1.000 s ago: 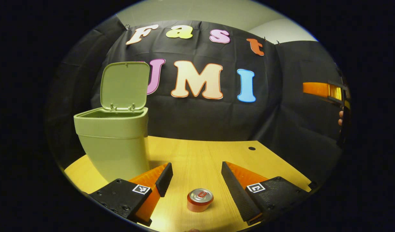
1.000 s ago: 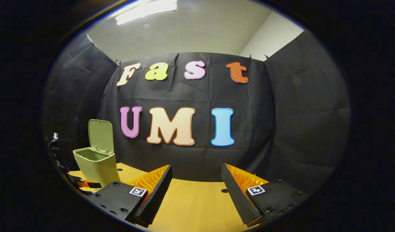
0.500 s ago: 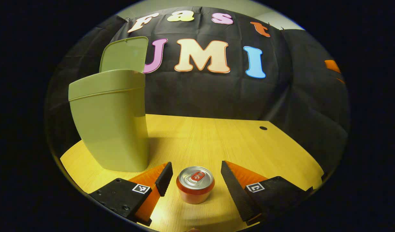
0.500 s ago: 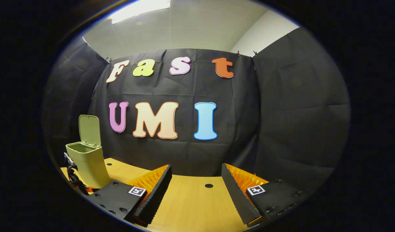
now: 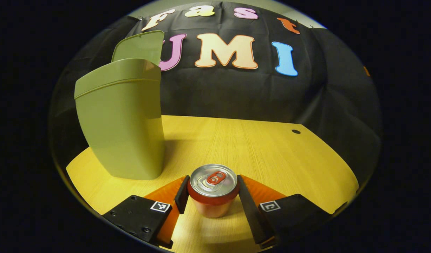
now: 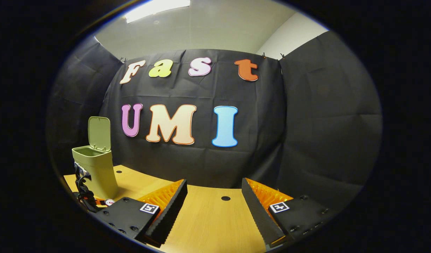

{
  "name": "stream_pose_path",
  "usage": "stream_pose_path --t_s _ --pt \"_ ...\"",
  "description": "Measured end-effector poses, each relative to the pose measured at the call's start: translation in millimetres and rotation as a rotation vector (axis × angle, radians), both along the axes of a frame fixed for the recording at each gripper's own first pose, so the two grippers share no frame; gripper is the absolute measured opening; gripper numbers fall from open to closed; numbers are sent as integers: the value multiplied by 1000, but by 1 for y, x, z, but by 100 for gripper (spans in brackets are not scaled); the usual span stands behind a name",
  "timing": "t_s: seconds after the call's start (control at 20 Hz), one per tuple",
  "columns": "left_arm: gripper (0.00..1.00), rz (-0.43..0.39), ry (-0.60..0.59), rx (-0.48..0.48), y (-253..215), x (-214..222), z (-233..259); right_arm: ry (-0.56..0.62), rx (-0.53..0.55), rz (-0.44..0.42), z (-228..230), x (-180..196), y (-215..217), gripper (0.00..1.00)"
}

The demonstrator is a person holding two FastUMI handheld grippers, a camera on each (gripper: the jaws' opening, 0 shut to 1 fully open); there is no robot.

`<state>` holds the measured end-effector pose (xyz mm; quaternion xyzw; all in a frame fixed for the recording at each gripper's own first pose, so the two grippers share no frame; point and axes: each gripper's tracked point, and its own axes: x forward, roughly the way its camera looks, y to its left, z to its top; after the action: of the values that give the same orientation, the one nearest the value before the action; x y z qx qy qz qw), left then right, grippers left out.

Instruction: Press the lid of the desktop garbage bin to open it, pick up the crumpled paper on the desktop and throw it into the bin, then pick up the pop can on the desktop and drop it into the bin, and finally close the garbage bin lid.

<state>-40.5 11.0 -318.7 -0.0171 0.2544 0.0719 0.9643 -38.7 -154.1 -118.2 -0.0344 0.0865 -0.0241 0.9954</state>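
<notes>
Left gripper (image 5: pixel 212 196) squeezes can (image 5: pixel 213 189) from both sides. Bin (image 5: pixel 121 119) close on left, lid (image 5: pixel 139 47) up. Right gripper (image 6: pixel 214 207) wide apart over bare desk (image 6: pixel 208 225).

Bare tabletop (image 5: pixel 257 147) is left open ahead and to the right of the pop can (image 5: pixel 213 194), while passage on the left is blocked by the upright garbage bin (image 5: pixel 122 123) with its raised lid (image 5: pixel 139 47).

dim booth, ceiling light (image 6: pixel 155 5) overhead, edges fisheye-bent.
</notes>
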Motion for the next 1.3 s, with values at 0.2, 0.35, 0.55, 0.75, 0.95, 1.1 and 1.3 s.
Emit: stream_pose_path --t_s 0.2,0.35,0.55,0.75,0.95,1.1,1.3 --pt "77 -27 -69 5 -7 16 50 -3 51 37 -8 3 20 98" --pt "77 -41 -135 28 -8 29 99 -9 118 80 -12 5 44 98" --pt "76 -40 -234 68 3 53 166 17 183 127 -23 4 73 98" --pt "76 -52 -313 103 18 77 215 36 221 133 -31 13 105 98" --pt "76 -19 -392 153 56 94 260 35 203 156 -34 23 136 98" --pt "76 17 -397 159 94 106 273 37 209 169 -34 30 159 98" --pt "76 105 -391 185 156 108 277 45 208 163 -41 38 172 99"
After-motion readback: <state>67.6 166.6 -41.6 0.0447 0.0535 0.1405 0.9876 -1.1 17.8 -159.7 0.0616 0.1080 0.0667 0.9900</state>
